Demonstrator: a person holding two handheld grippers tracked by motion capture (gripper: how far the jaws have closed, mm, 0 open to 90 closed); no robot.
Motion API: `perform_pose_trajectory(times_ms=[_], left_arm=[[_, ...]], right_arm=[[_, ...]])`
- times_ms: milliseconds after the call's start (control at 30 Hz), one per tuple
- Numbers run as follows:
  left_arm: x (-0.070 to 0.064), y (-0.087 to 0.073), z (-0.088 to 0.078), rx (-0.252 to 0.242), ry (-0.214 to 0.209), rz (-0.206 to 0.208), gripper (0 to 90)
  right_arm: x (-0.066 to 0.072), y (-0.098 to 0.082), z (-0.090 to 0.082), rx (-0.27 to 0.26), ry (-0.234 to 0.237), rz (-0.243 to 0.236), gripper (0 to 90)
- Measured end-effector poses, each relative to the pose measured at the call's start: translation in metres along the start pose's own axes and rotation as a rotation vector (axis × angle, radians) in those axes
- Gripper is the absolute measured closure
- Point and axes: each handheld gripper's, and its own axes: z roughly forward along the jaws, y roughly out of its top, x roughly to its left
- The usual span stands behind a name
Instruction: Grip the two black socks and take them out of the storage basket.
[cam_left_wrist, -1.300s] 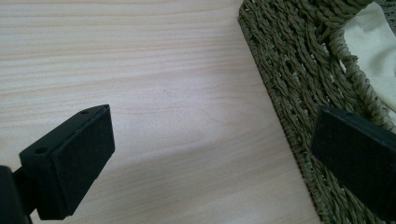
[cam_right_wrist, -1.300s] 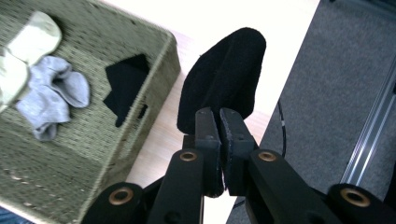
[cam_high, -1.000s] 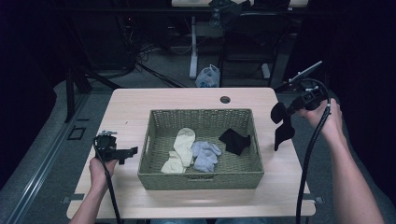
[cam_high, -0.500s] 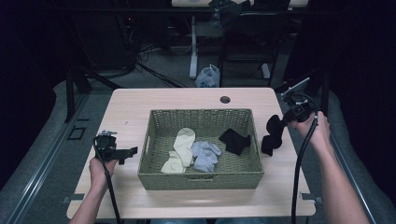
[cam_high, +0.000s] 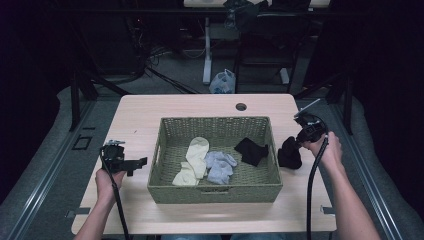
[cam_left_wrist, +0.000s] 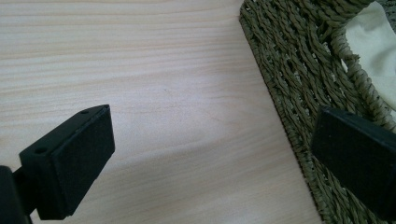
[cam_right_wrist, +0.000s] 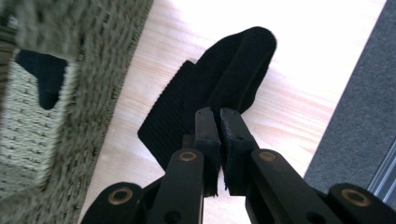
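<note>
Four socks are counted in the high view, but the biggest thing on show comes first: the pale wooden table (cam_high: 150, 117), with the woven basket (cam_high: 216, 193) set squarely at its middle. Inside the basket, a cream sock (cam_high: 195, 152) is laid at about 9 o'clock from centre, a pale blue sock (cam_high: 218, 165) is bunched at the middle, and a black sock in the basket (cam_high: 251, 150) is seen at 3 o'clock. Outside the rim, at 3 o'clock from the basket, the held black sock (cam_high: 289, 152) is being brought down to the bare tabletop, just beside the basket wall; whether it is resting on the wood cannot be told. It is pinched by the right gripper (cam_right_wrist: 219, 119), whose pads are pressed together on a fold of the fabric, the rest drooping away ahead of them. At 9 o'clock from the basket the left gripper (cam_high: 131, 164) is held low over the table, its jaws standing well apart with nothing between them, the basket's weave close by one pad. Now the risk: the sock is gripped at only a fold, so a release may be fouled if knit clings to the pads. A landing so near the wall could also leave the toe draped against the wicker rather than flat.
</note>
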Motion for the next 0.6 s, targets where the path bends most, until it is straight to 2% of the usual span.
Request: perform_pose_trajectory(times_ms=[100, 133, 167, 267, 300, 367, 400, 433, 533, 567, 600], left_arm=[[0.000, 0.000, 0.000, 0.000, 0.000, 0.000, 0.3], [0.000, 0.000, 0.000, 0.000, 0.000, 0.001, 0.3], [0.000, 0.000, 0.000, 0.001, 0.000, 0.001, 0.3], [0.000, 0.000, 0.000, 0.001, 0.000, 0.000, 0.3], [0.000, 0.000, 0.000, 0.001, 0.000, 0.000, 0.3], [0.000, 0.000, 0.000, 0.002, 0.000, 0.001, 0.3], [0.000, 0.000, 0.000, 0.002, 0.000, 0.001, 0.3], [0.000, 0.000, 0.000, 0.002, -0.001, 0.001, 0.3], [0.000, 0.000, 0.000, 0.001, -0.001, 0.001, 0.3], [0.000, 0.000, 0.000, 0.002, -0.001, 0.001, 0.3], [0.000, 0.000, 0.000, 0.001, -0.001, 0.001, 0.3]], right_arm=[[-0.001, -0.001, 0.006, 0.010, 0.003, 0.006, 86.7], [-0.003, -0.001, 0.008, 0.033, 0.012, -0.008, 86.0], [-0.002, -0.003, 0.010, 0.012, 0.011, 0.007, 85.4], [-0.003, -0.003, 0.010, 0.019, 0.020, 0.002, 82.7], [-0.003, -0.002, 0.006, 0.023, 0.020, -0.003, 78.1], [-0.001, -0.002, 0.001, -0.005, 0.015, 0.008, 72.4], [-0.001, -0.002, 0.001, -0.005, 0.015, 0.008, 72.4], [0.001, -0.001, -0.009, 0.003, 0.003, -0.017, 65.4], [0.004, -0.001, -0.016, -0.024, 0.007, -0.013, 60.7], [0.007, 0.001, -0.029, -0.025, 0.003, -0.036, 55.0], [0.009, 0.001, -0.032, -0.034, 0.002, -0.040, 53.0]])
